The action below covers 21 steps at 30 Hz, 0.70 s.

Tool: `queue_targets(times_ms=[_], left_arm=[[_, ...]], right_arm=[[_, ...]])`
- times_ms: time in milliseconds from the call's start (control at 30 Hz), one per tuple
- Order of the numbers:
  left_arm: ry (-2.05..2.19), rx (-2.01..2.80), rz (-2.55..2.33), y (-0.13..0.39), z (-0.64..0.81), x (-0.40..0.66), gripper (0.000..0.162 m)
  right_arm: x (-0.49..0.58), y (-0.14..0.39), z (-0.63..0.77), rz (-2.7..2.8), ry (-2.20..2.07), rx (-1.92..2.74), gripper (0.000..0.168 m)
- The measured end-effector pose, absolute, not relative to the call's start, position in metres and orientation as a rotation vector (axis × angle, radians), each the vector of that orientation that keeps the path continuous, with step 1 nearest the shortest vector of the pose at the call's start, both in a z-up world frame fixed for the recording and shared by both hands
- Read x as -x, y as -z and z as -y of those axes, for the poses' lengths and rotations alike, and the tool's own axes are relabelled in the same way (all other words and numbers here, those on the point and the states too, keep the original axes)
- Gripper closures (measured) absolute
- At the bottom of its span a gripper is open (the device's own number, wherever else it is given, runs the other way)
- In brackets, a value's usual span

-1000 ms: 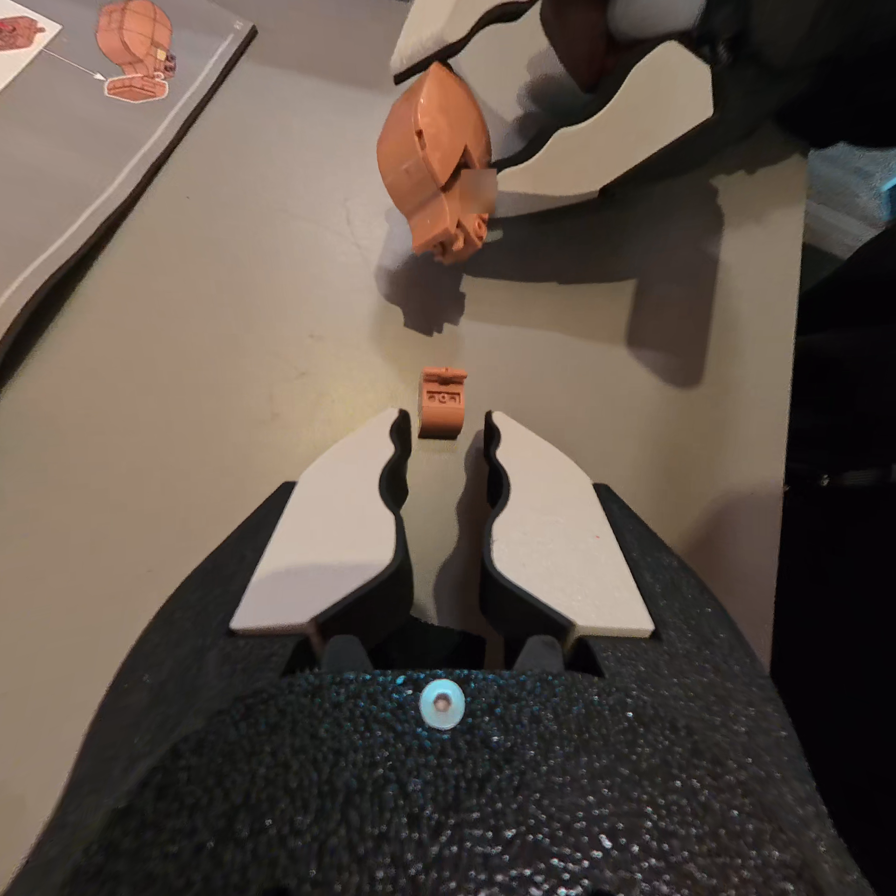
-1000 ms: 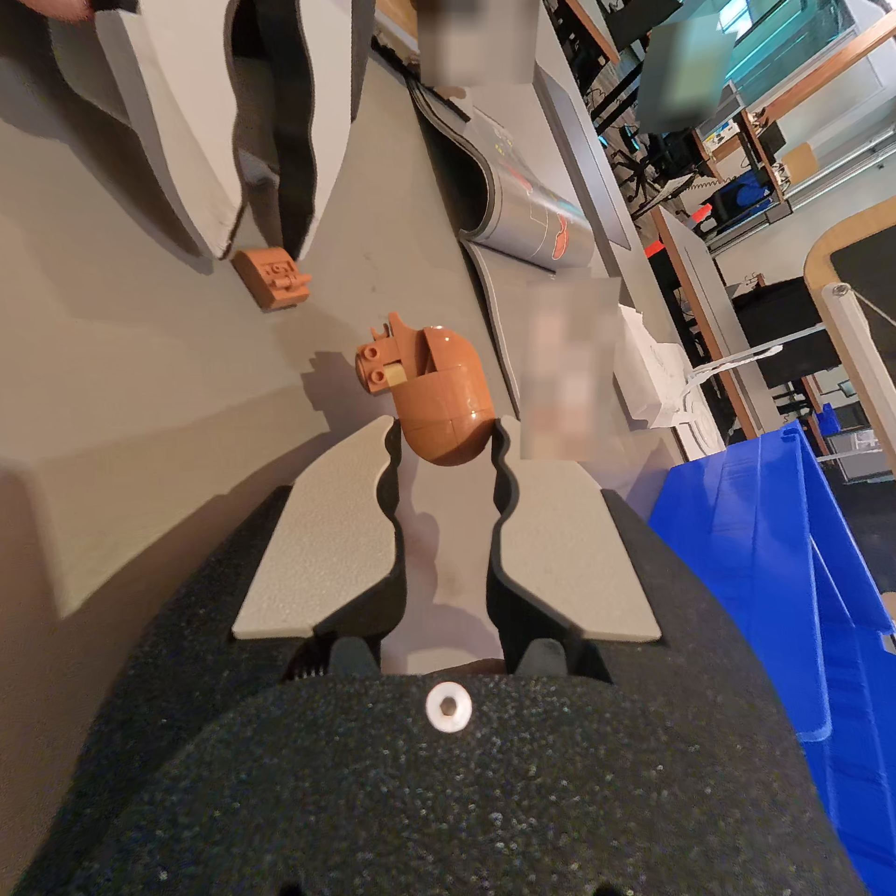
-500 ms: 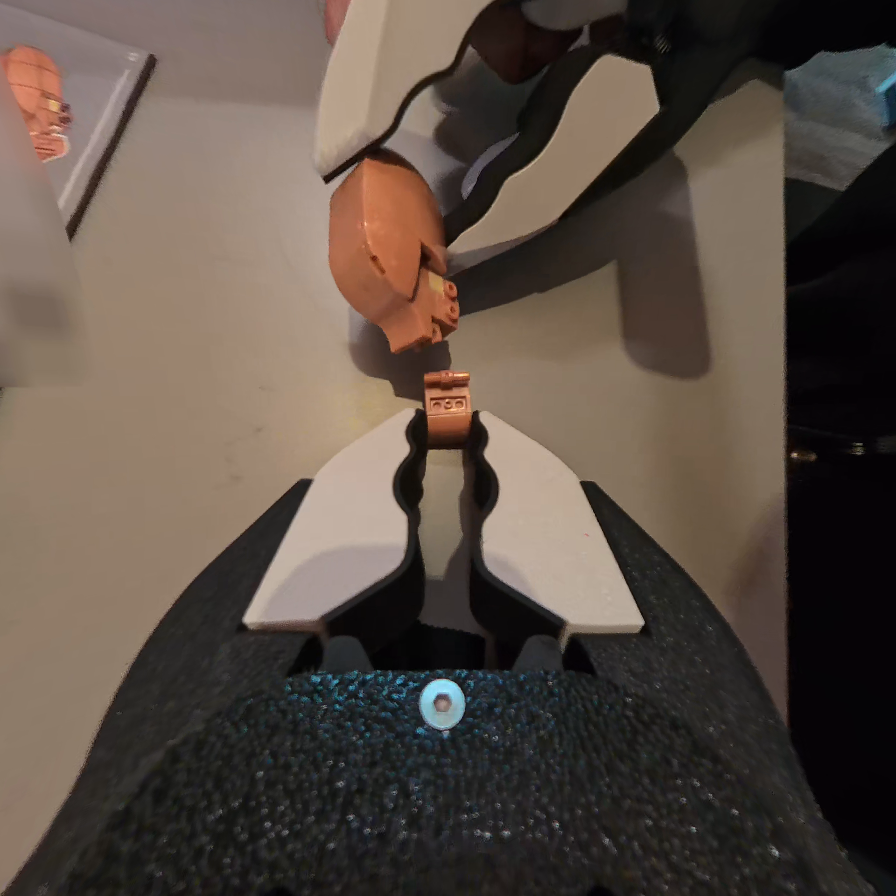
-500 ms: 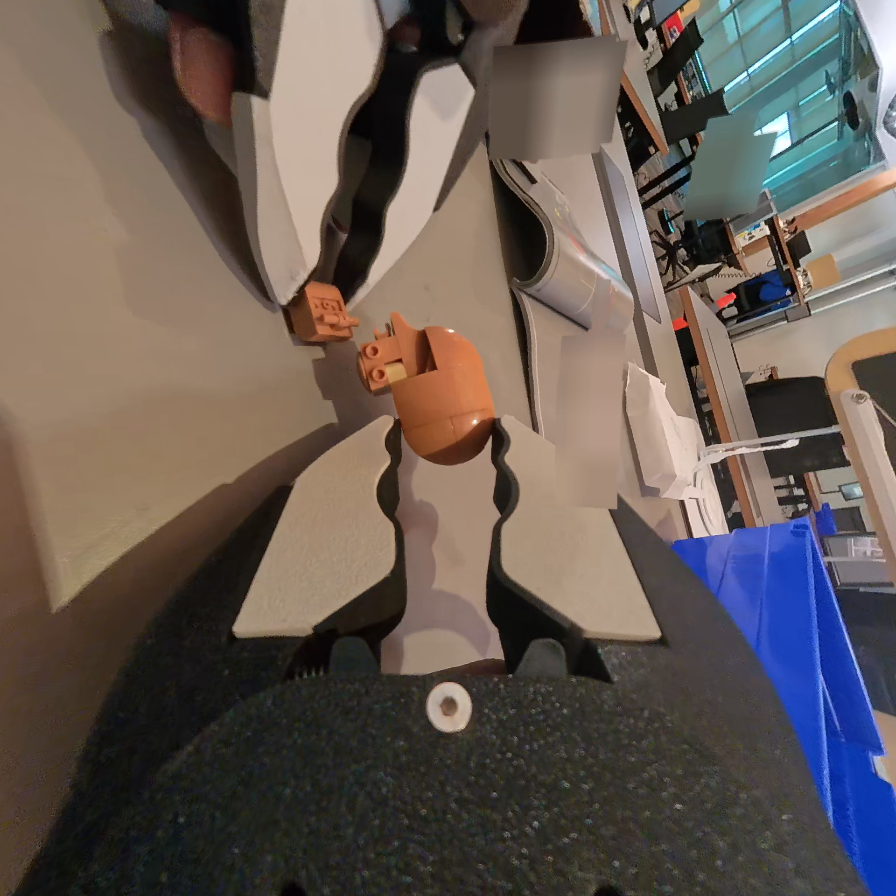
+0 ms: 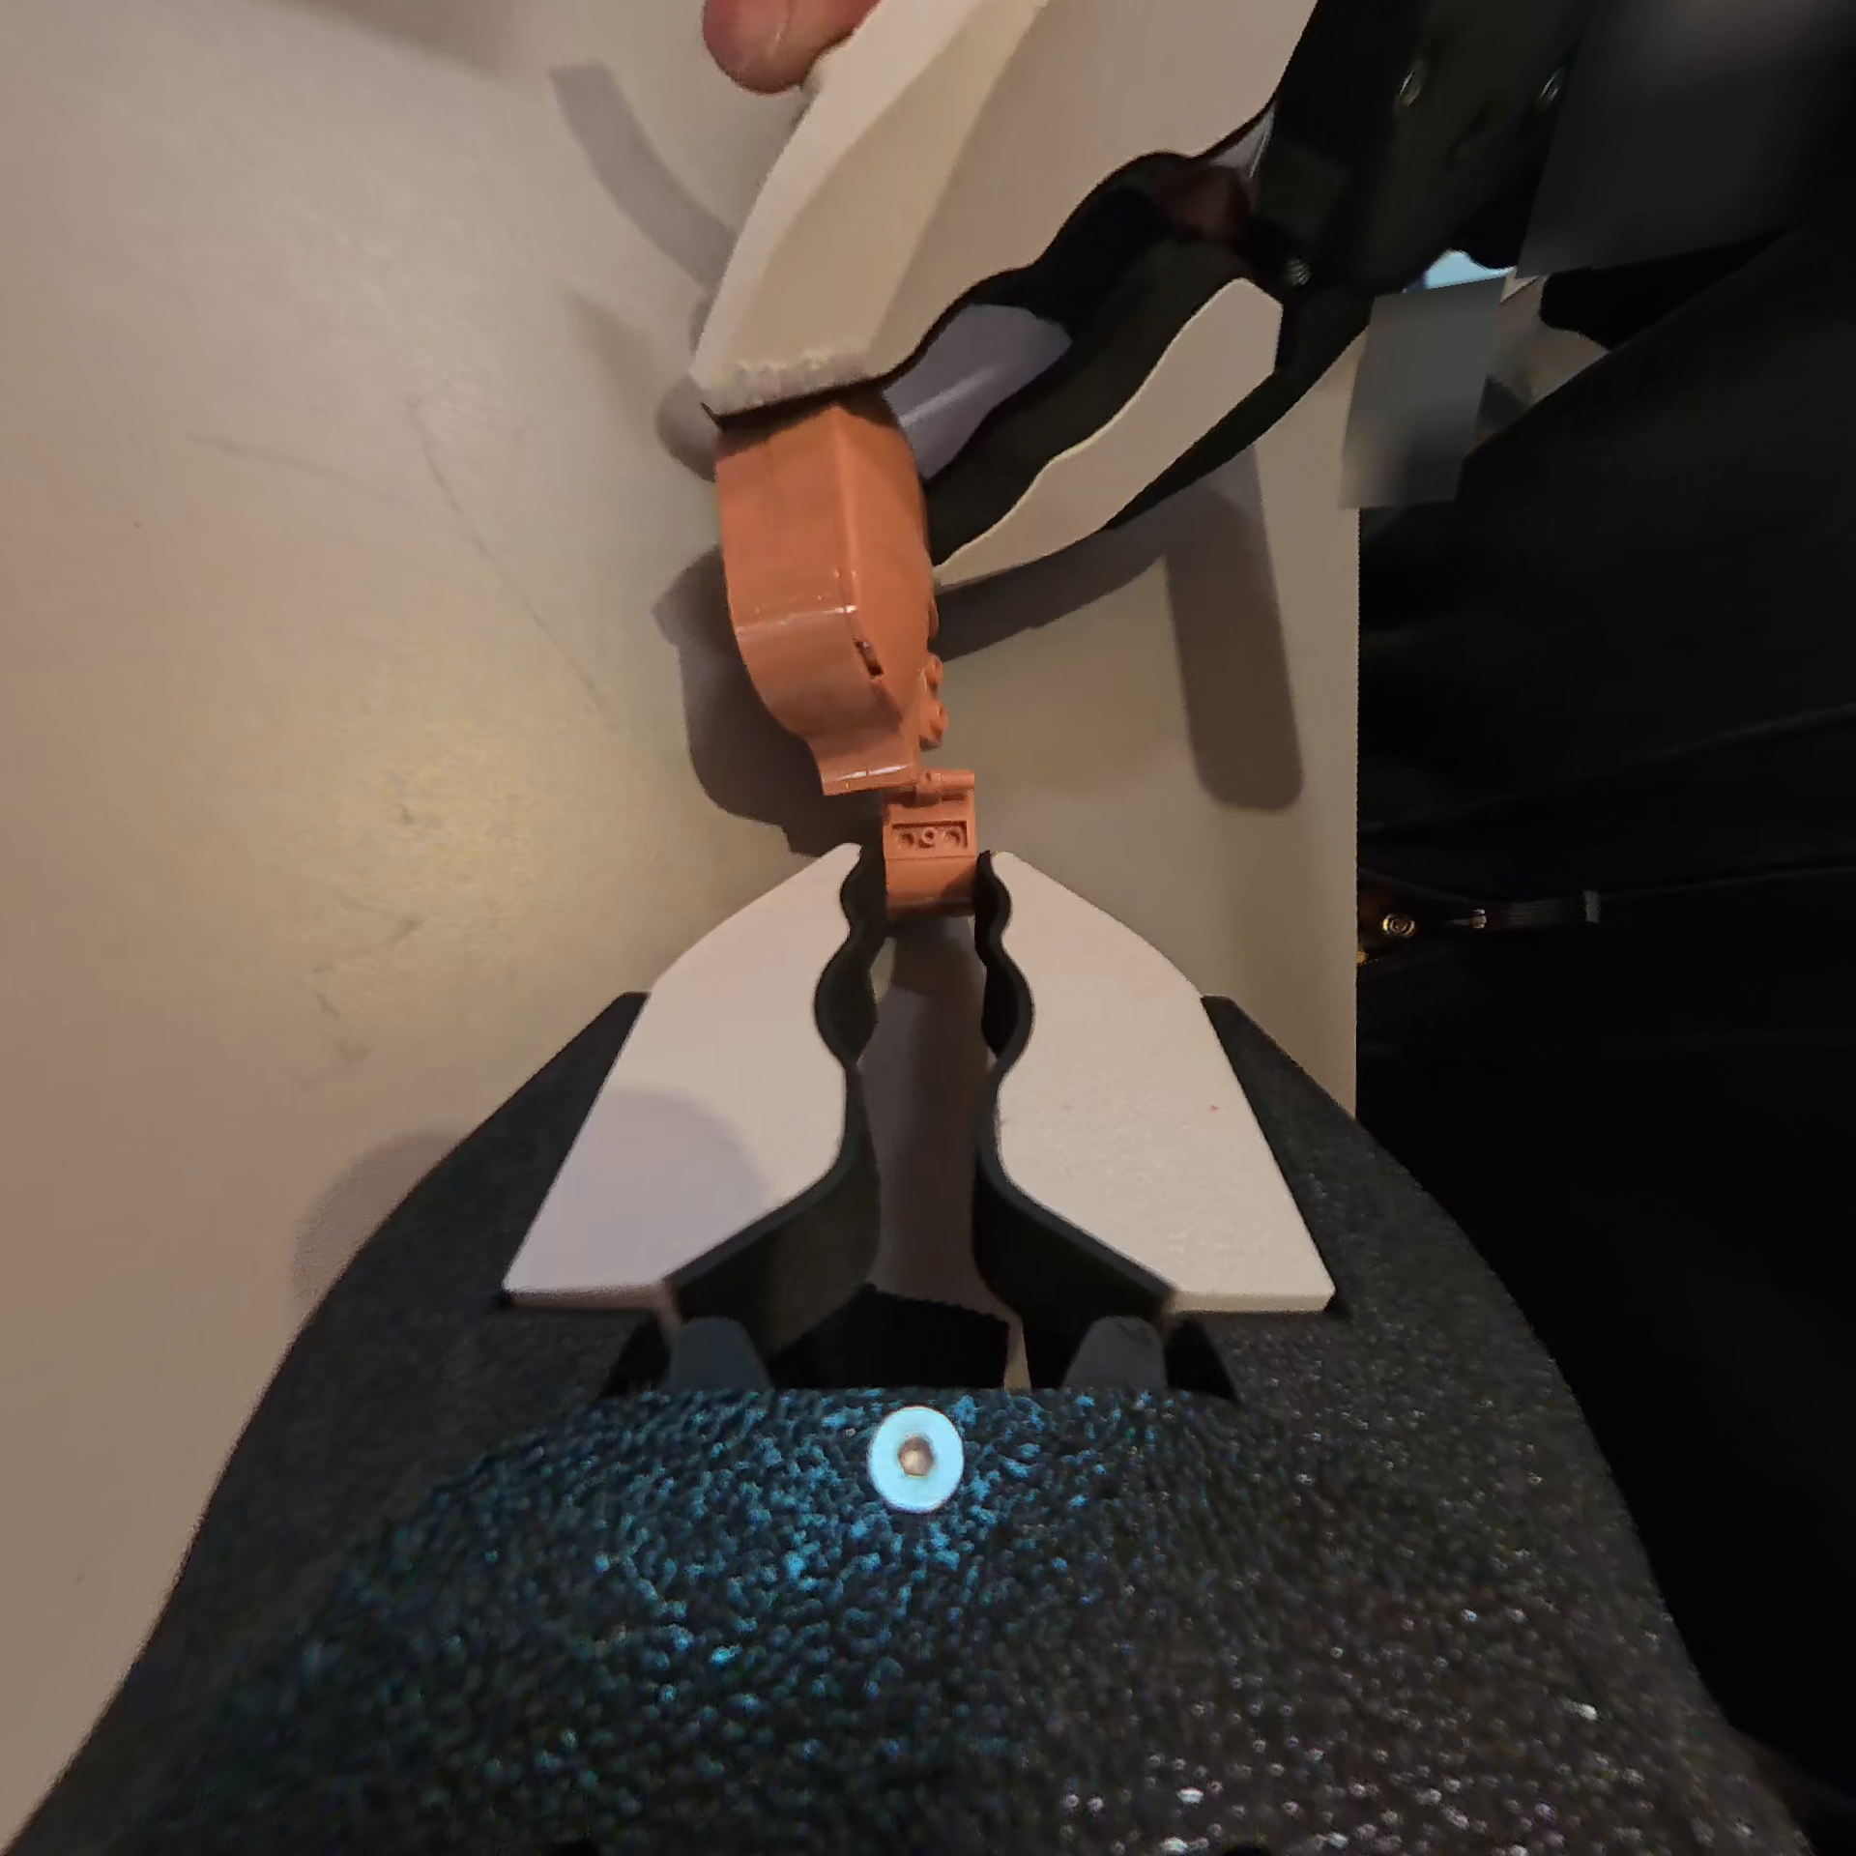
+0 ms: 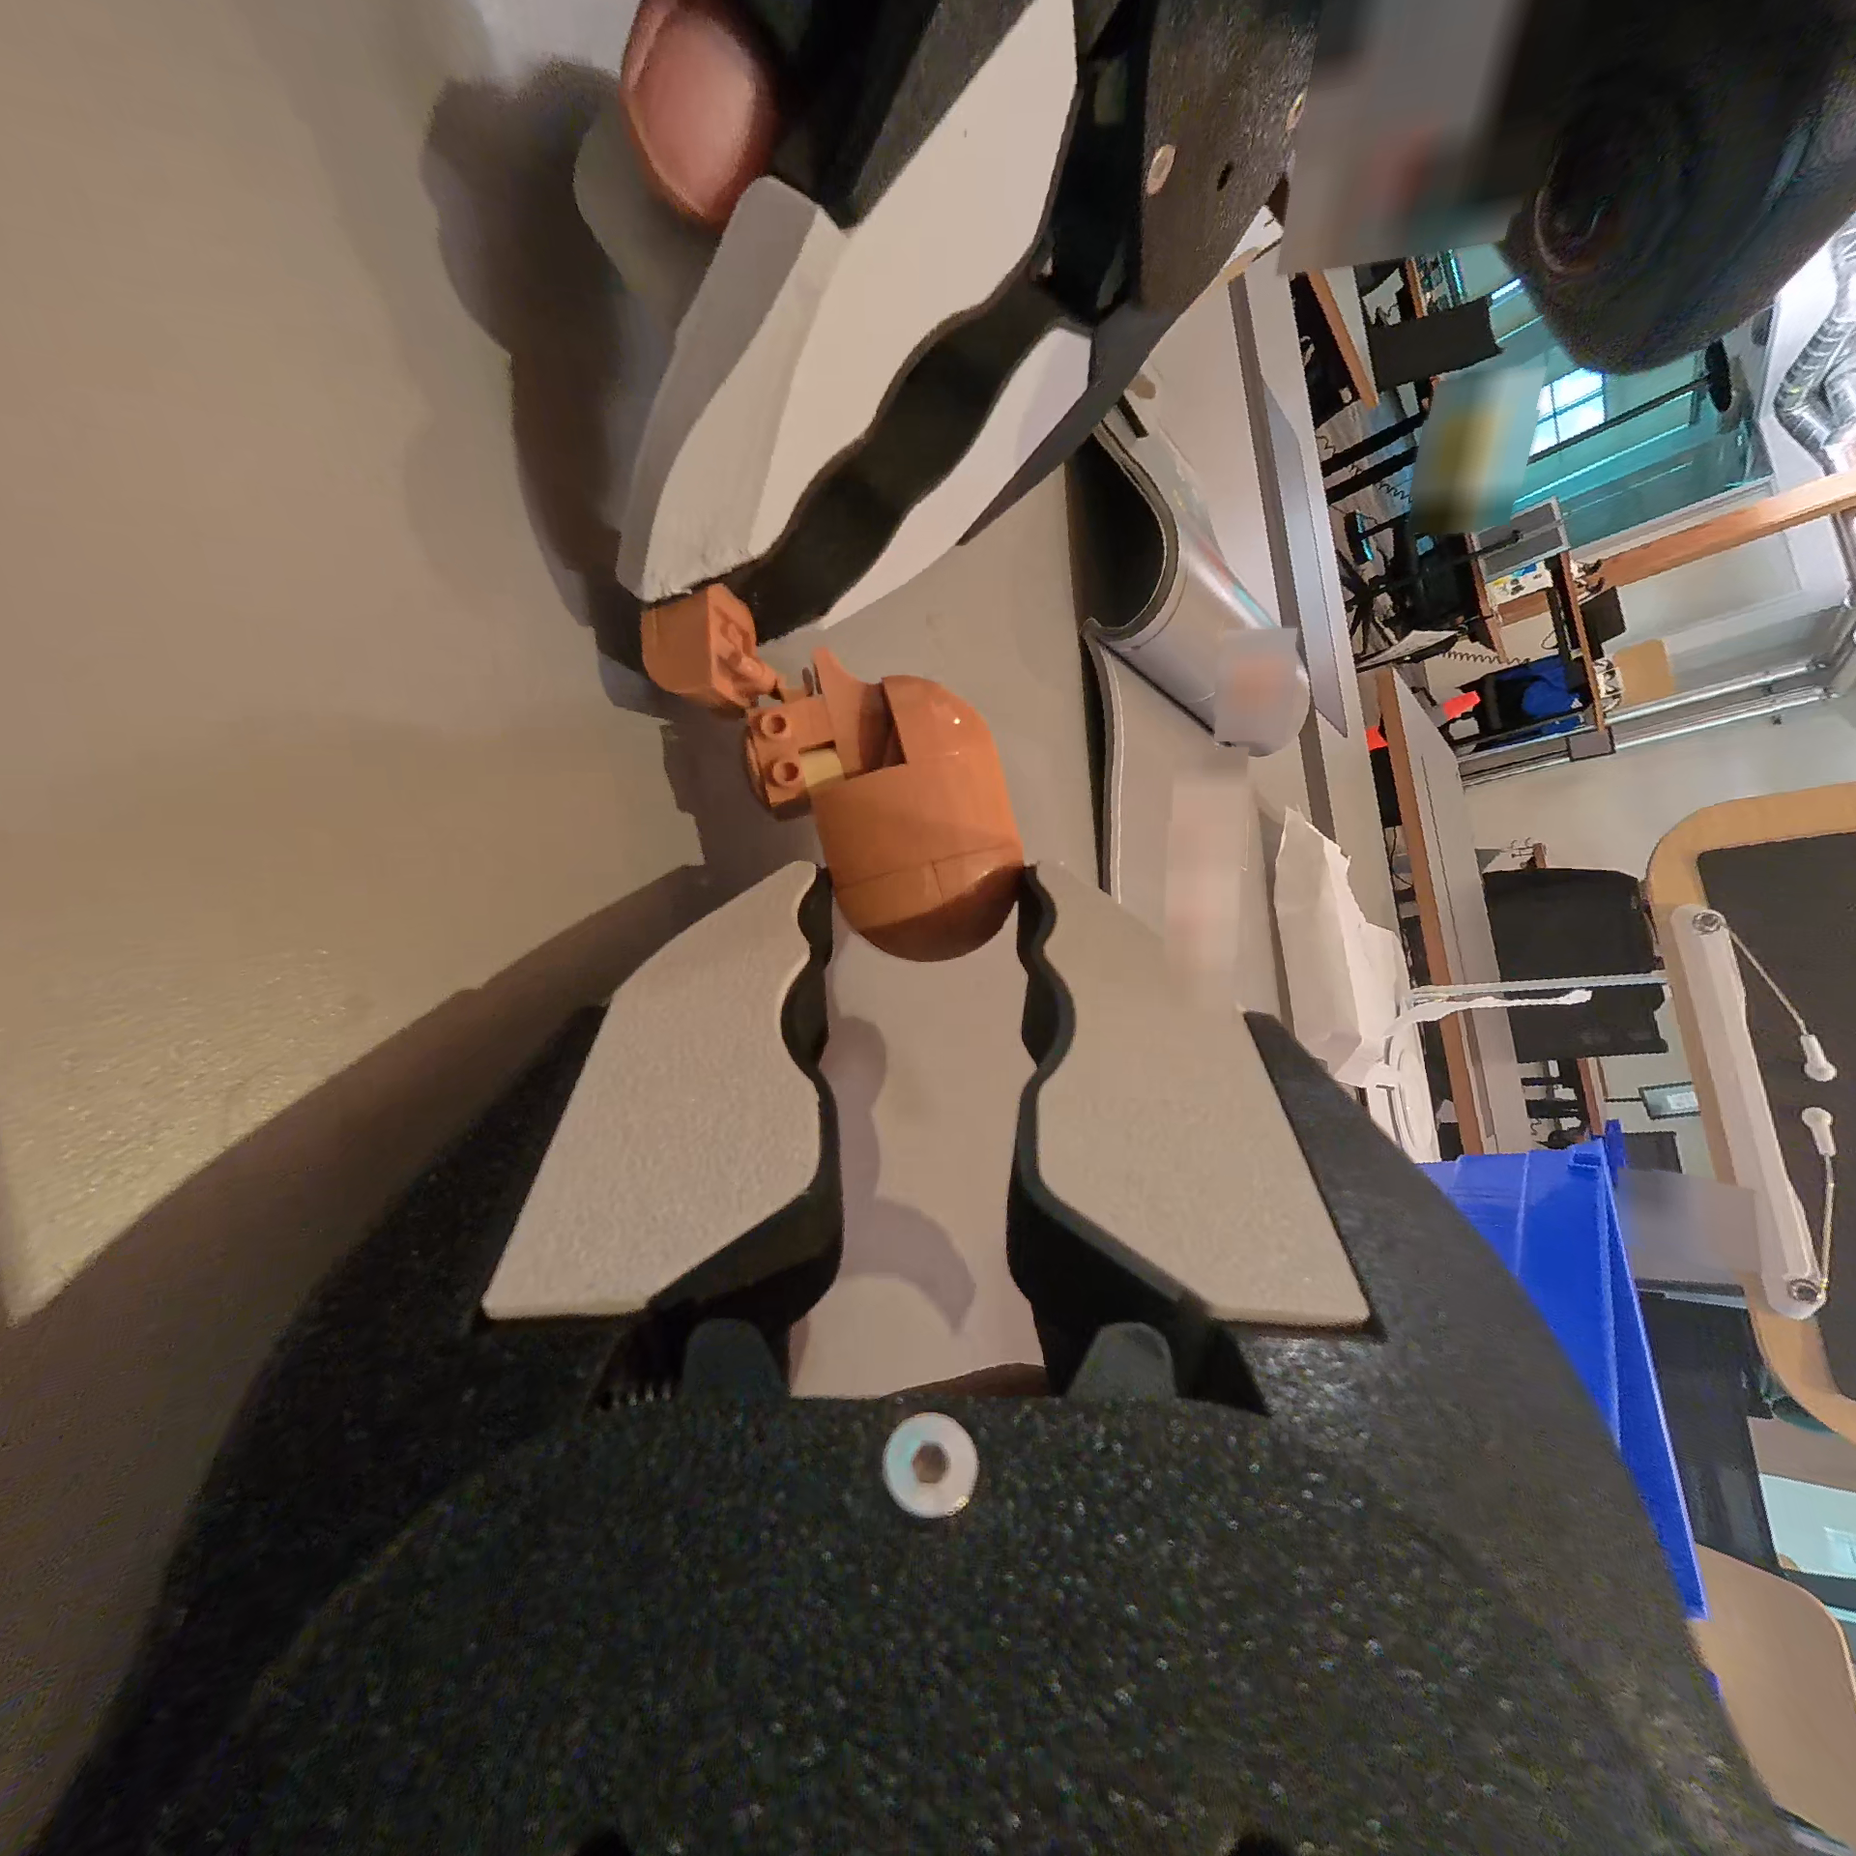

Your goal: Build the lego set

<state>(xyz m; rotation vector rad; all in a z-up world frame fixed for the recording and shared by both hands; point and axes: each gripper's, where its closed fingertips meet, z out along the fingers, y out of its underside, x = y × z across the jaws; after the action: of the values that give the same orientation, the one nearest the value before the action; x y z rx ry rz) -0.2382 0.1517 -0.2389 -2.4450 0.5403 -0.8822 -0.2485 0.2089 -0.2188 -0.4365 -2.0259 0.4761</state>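
Pinching small brick (image 5: 929, 872) in left jaws, right jaws clamping rounded assembly (image 6: 909, 819), parts touching.

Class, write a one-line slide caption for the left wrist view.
Left claw pinches a small brown brick against the rounded brown lego body held by the right claw.

I see a plain grey desk (image 6: 251, 502), matte and faintly scuffed. On it, off to my right, lie an open booklet (image 6: 1195, 613) with curled pages and, just beyond it, crumpled white paper (image 6: 1326, 904).
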Motion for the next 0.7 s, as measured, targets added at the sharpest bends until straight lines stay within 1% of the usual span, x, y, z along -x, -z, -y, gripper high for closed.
queue_targets(times_ms=[700], left_arm=[[0.979, 2.476, -0.526, 0.2391, -0.1543, 0.2411, 0.145]], right_arm=[[0.2464, 0.2194, -0.2096, 2.040, -0.482, 0.402, 0.133]])
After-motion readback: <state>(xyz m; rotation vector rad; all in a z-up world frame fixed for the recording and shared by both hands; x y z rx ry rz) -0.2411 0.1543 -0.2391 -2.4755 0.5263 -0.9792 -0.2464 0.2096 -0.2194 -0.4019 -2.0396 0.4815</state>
